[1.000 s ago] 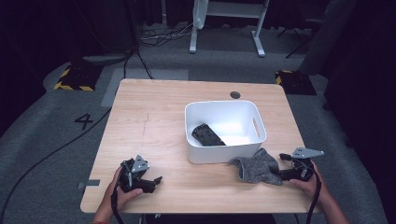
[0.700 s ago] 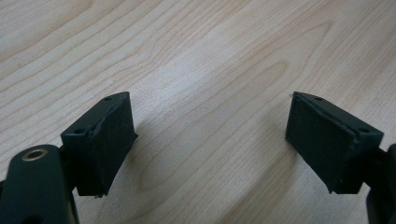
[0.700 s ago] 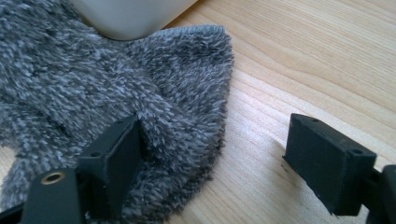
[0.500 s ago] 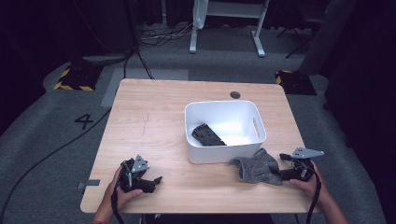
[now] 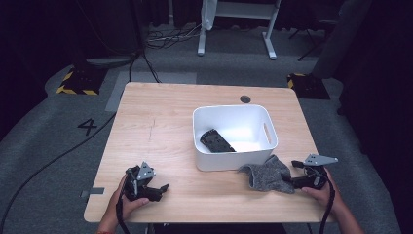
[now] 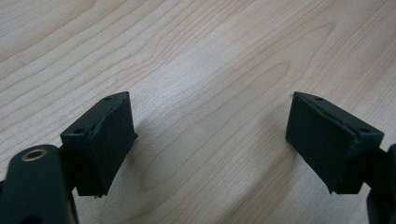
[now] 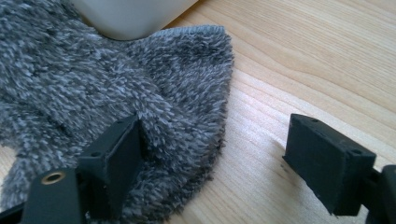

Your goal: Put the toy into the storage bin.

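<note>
A fuzzy grey cloth (image 5: 267,176) lies crumpled on the wooden table (image 5: 160,122), against the front right corner of a white bin (image 5: 265,122). My right gripper (image 5: 293,182) sits at the cloth's right edge, held by a hand. In the right gripper view the right gripper (image 7: 215,149) is open: one pad rests on the cloth (image 7: 116,84), the other stands over bare wood. My left gripper (image 5: 158,189) rests near the table's front left, held by the other hand. The left gripper (image 6: 210,140) is open, with just wood grain between its pads.
A flat black object (image 5: 216,141) lies inside the bin. The bin's corner (image 7: 135,14) stands just beyond the cloth in the right gripper view. A round cable hole (image 5: 245,99) is near the table's far edge. Cables and a desk frame (image 5: 234,19) are on the floor beyond.
</note>
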A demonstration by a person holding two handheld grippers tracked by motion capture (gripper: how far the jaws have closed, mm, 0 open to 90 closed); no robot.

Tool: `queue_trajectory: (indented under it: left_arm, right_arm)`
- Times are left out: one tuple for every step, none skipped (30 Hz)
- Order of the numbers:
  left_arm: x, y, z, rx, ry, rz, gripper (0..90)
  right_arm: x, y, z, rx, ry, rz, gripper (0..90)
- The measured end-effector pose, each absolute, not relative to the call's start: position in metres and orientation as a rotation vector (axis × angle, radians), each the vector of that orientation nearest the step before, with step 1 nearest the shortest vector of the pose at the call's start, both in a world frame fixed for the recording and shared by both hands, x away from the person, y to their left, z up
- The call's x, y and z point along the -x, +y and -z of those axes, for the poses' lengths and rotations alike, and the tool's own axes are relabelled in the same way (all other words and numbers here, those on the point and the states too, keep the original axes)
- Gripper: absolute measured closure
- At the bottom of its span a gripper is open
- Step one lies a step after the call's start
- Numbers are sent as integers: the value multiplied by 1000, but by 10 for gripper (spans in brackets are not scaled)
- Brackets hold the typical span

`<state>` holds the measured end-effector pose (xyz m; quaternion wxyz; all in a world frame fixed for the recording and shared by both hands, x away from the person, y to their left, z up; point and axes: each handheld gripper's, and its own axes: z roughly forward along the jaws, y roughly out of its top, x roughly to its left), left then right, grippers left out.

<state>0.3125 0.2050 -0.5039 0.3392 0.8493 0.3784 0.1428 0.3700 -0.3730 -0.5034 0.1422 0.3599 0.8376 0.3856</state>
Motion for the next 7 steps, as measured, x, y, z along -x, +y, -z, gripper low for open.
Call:
queue_trajectory:
  left_arm:
    - [-313, 205, 504, -2212, 985, -374, 158]
    - [-313, 205, 504, -2211, 988, -375, 158]
    - [-313, 205, 504, -2211, 988, -375, 157]
    - [-313, 205, 504, -2212, 990, -375, 157]
    - [-313, 205, 504, -2212, 990, -376, 157]
    - [-313, 205, 504, -2212, 991, -376, 157]
    - [-313, 205, 504, -2212, 991, -376, 157]
  right_arm:
    - [-370, -373, 503, -1038, 2417, -1113, 194]
    - [-370, -373, 503, -1038, 2417, -1113, 194]
    - [-370, -373, 503, -1038, 2417, -1113, 194]
    - [-370, -373, 503, -1038, 2417, -1113, 195]
    - [-370, -373, 503, -1038, 2417, -1115, 195]
    - [-370, -373, 503, -1037, 2417, -1115, 195]
    - [-370, -373, 503, -1037, 2417, -1115, 195]
